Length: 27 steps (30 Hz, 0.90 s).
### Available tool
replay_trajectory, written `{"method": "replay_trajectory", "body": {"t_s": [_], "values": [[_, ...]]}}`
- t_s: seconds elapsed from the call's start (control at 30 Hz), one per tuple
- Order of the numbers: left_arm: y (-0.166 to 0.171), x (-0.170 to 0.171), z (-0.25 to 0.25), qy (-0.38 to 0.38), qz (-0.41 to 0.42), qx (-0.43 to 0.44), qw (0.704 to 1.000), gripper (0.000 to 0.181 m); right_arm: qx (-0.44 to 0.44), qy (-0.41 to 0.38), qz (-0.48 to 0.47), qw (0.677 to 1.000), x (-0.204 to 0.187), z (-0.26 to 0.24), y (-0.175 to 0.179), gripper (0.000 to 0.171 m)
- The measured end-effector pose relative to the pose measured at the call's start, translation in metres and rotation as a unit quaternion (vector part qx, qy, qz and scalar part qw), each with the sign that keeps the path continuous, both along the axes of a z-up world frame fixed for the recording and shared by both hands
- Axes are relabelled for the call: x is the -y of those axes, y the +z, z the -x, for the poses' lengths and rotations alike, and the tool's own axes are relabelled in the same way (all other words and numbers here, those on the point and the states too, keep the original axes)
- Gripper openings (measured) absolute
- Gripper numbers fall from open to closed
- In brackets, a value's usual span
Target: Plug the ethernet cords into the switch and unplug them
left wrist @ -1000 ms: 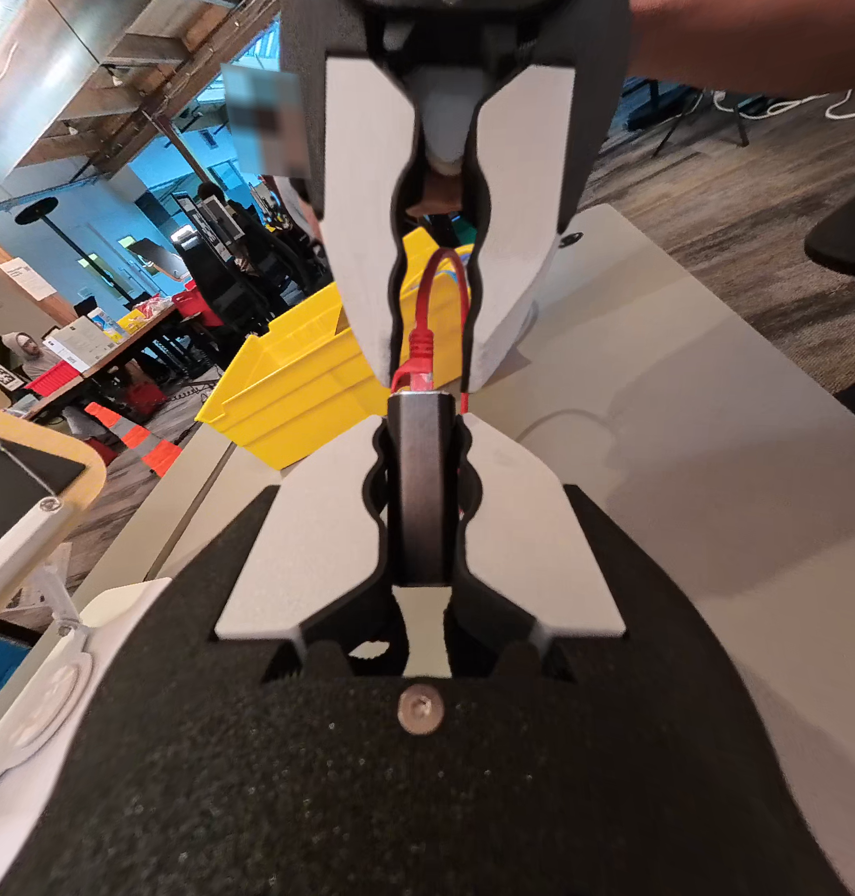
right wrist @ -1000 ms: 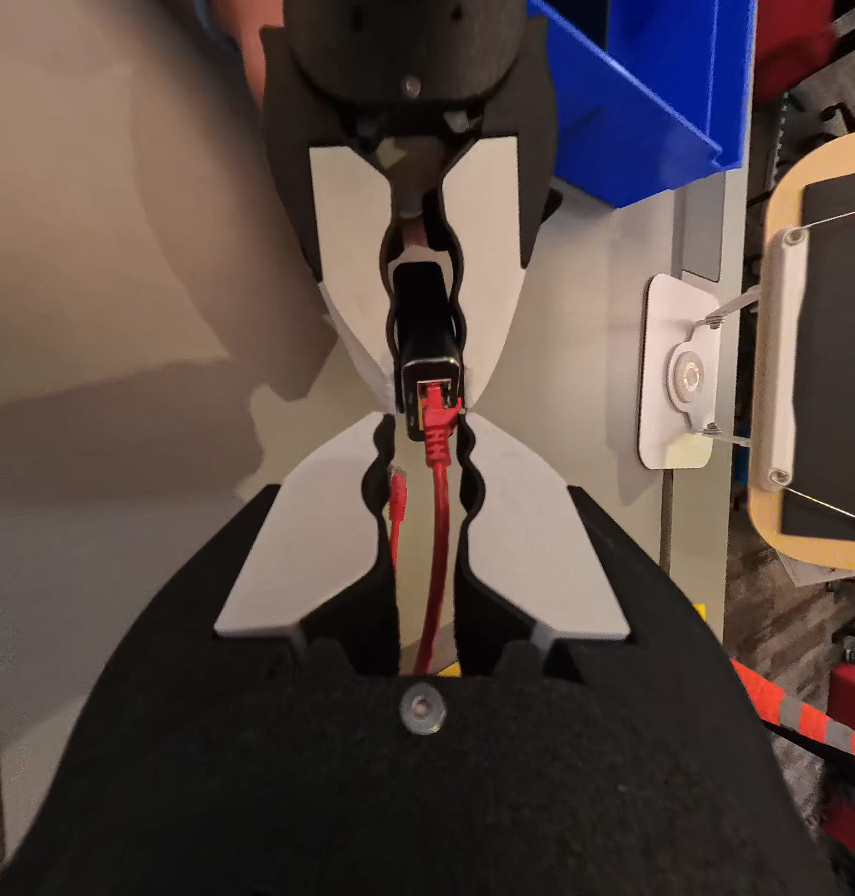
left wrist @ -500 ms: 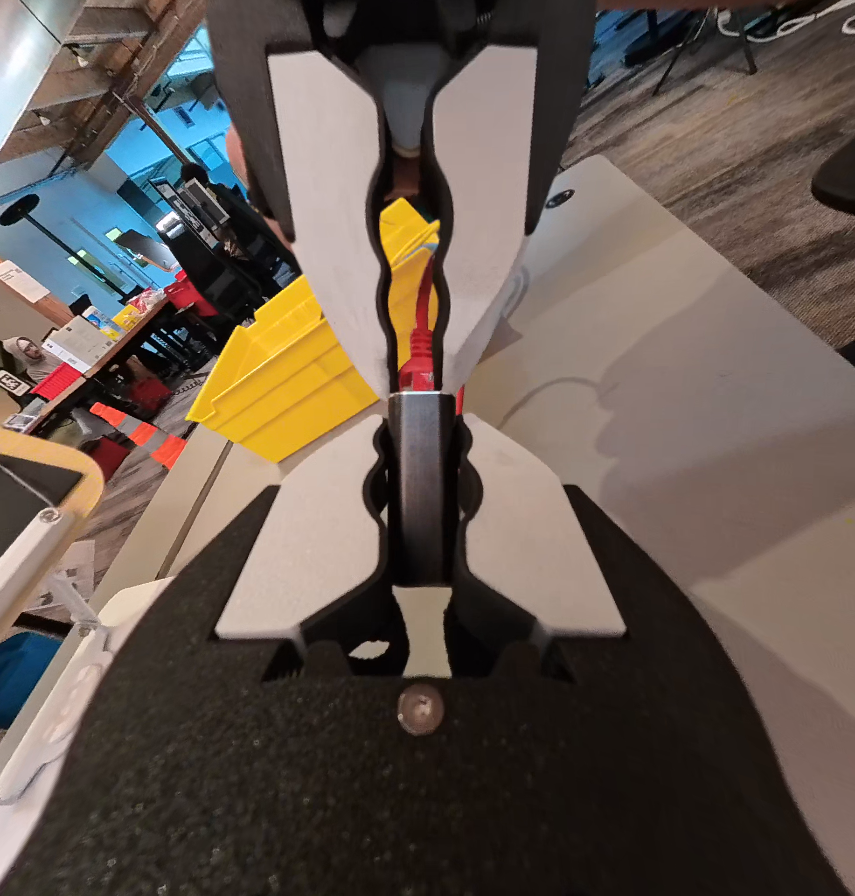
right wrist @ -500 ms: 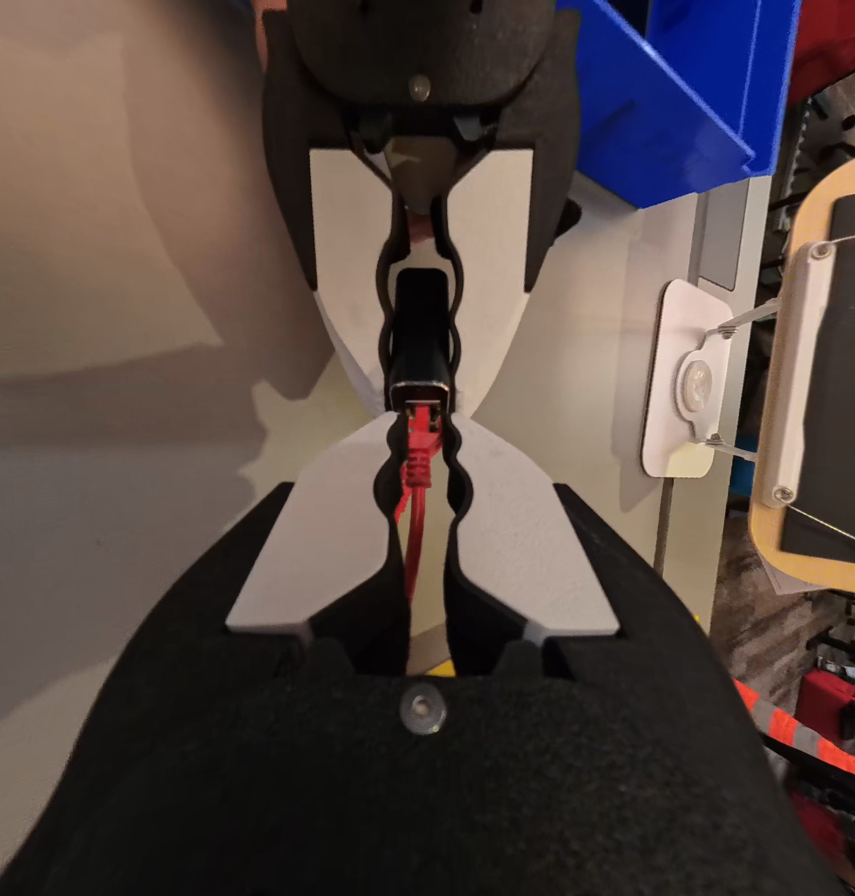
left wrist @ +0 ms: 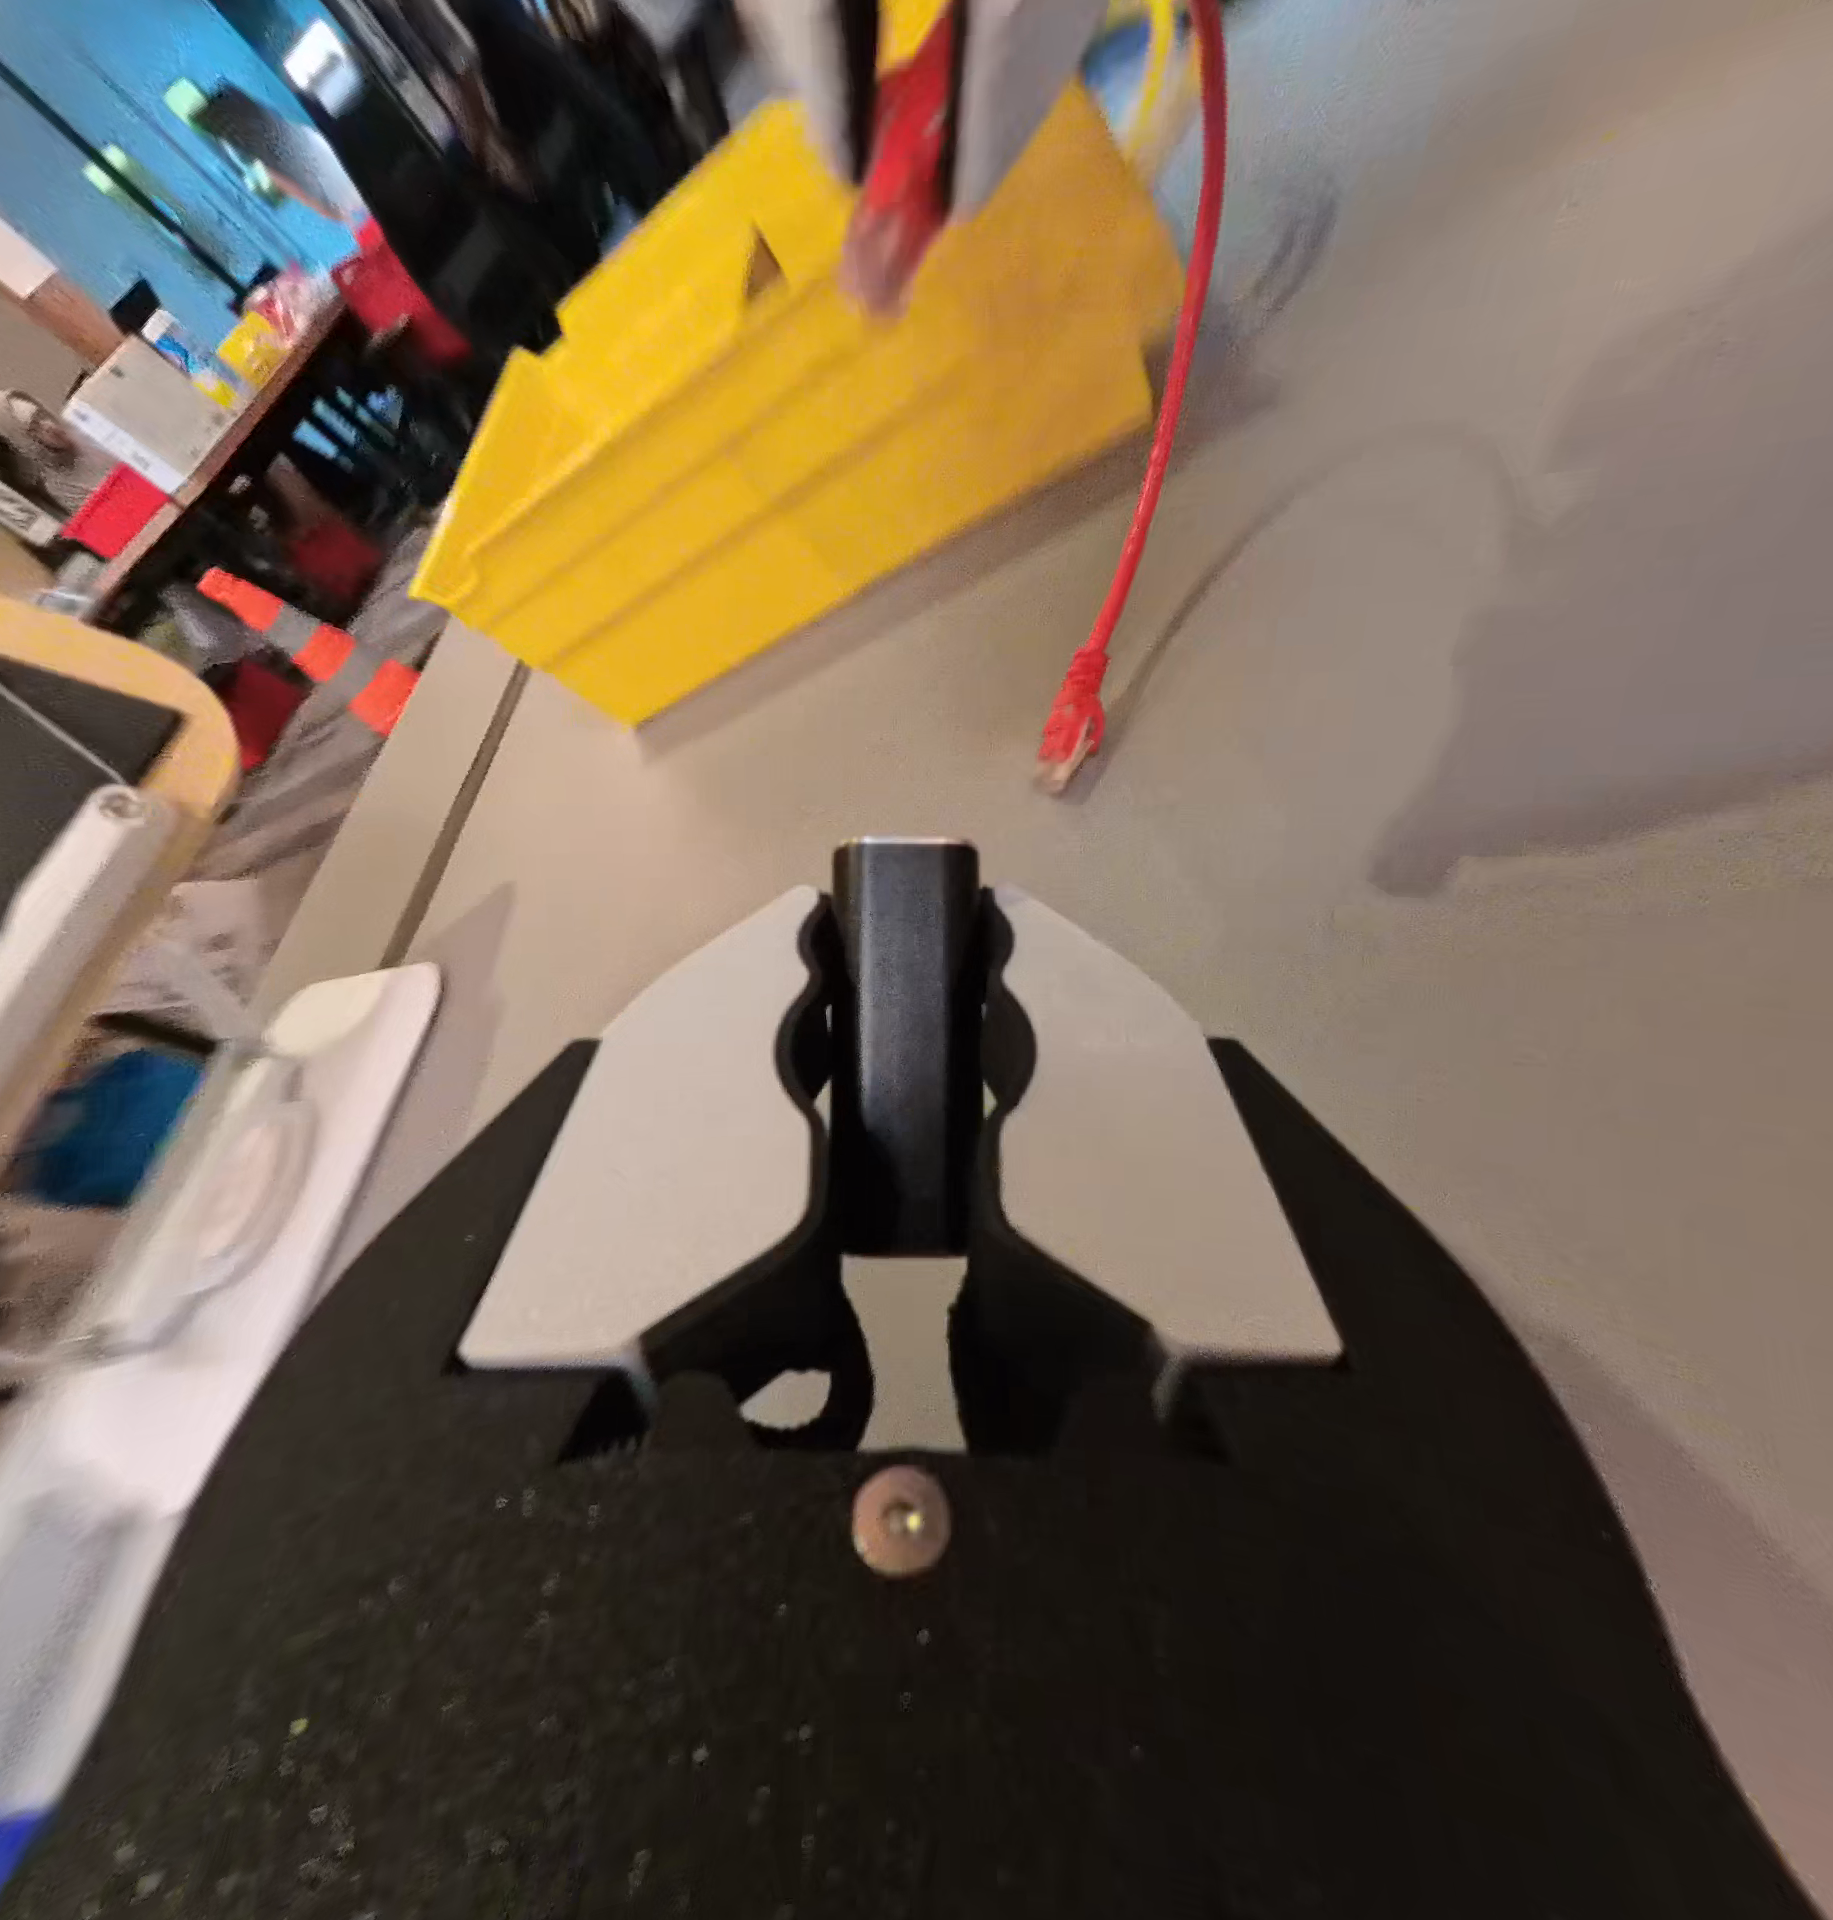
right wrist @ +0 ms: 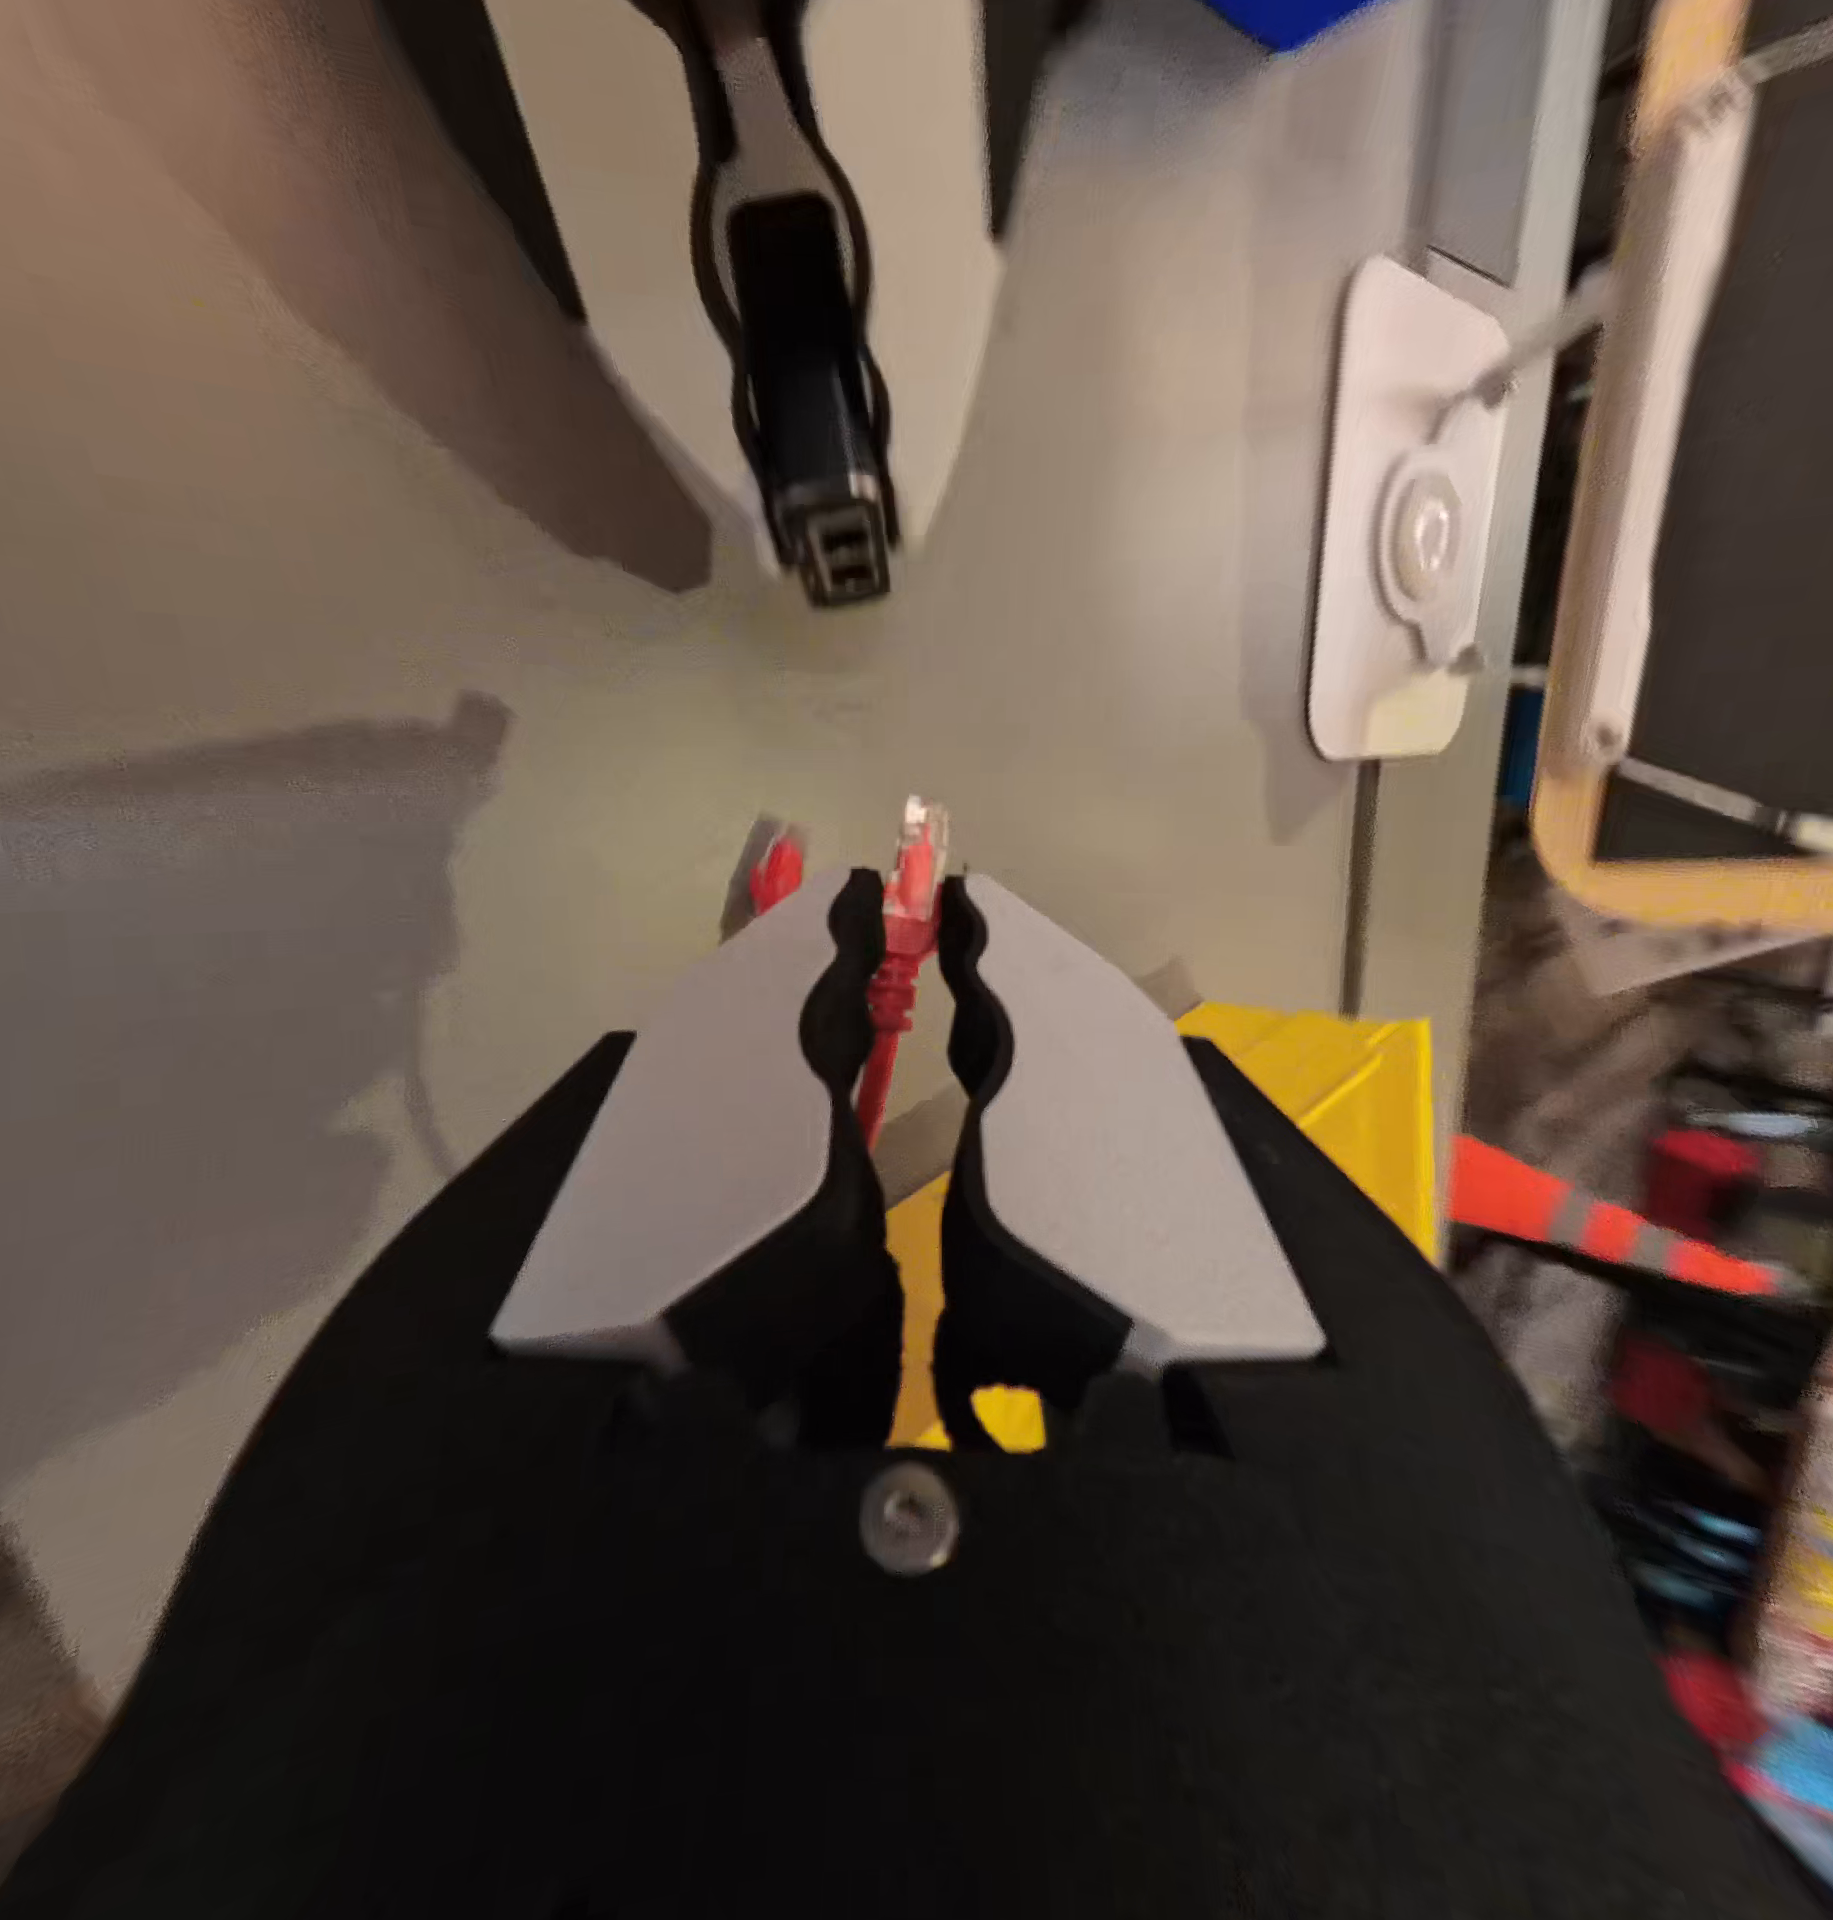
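Observation:
My left gripper (left wrist: 904,902) is shut on the small black switch (left wrist: 899,1060) and holds it above the table. My right gripper (right wrist: 912,885) is shut on the red ethernet plug (right wrist: 917,862), whose clear tip sticks out past the fingertips. The plug is out of the switch, with a gap between them. In the right wrist view the switch (right wrist: 803,416) faces me with its ports empty. In the left wrist view the right gripper (left wrist: 896,156) holds the red plug (left wrist: 891,223) at the top, blurred. A second red cord (left wrist: 1161,416) lies on the table, with its plug (left wrist: 1066,732) free.
A yellow bin (left wrist: 808,416) stands on the grey table (left wrist: 1463,1039) beyond the switch. A white mount plate (right wrist: 1411,520) and a wood-framed dark panel (right wrist: 1722,623) sit at the table's edge. The second cord's plug (right wrist: 777,868) lies just left of my right fingertips. My hands' fingertips stand some 9 cm from each other.
The red plug has come out of the switch. The two grippers have moved apart, and the right gripper has drawn back with the plug. Both views are motion-blurred.

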<state>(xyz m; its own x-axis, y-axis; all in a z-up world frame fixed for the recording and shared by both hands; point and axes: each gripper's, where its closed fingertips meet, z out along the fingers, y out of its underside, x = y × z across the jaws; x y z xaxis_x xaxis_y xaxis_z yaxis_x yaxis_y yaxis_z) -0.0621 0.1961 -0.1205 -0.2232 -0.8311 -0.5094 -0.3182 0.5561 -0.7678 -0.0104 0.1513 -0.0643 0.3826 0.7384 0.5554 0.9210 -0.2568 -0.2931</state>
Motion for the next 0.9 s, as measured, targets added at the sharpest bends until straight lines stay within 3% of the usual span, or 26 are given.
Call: {"method": "replay_trajectory", "body": {"t_s": [0.07,0.2,0.33,0.4,0.5,0.67,0.77,0.9], "values": [[0.02,0.006,-0.001,-0.022,0.103,0.044,0.993,0.024,-0.094,0.007,-0.031,0.995,0.013,-0.005,0.037,0.012],[0.012,0.01,-0.01,0.004,0.03,0.045,0.999,0.024,-0.142,-0.041,-0.135,0.98,0.029,-0.05,0.109,0.012],[0.004,0.013,-0.01,-0.016,0.069,0.04,0.997,0.024,-0.163,-0.073,-0.234,0.956,0.041,-0.093,0.177,0.013],[0.005,0.015,-0.011,-0.02,0.087,0.041,0.995,0.024,-0.117,-0.097,-0.249,0.957,0.039,-0.118,0.182,0.013],[0.004,0.018,-0.012,-0.021,0.073,0.037,0.996,0.024,-0.007,-0.126,-0.231,0.965,0.026,-0.158,0.152,0.013],[0.004,0.024,-0.012,-0.03,0.065,0.038,0.997,0.024,0.12,-0.121,-0.155,0.973,0.001,-0.202,0.041,0.013],[0.008,0.023,-0.011,-0.03,0.067,0.046,0.996,0.024,0.075,-0.151,-0.047,0.985,0.003,-0.204,-0.036,0.014],[0.017,0.018,-0.009,-0.025,0.058,0.069,0.996,0.024,-0.072,-0.222,-0.009,0.972,0.0,-0.189,-0.05,0.039]]}}
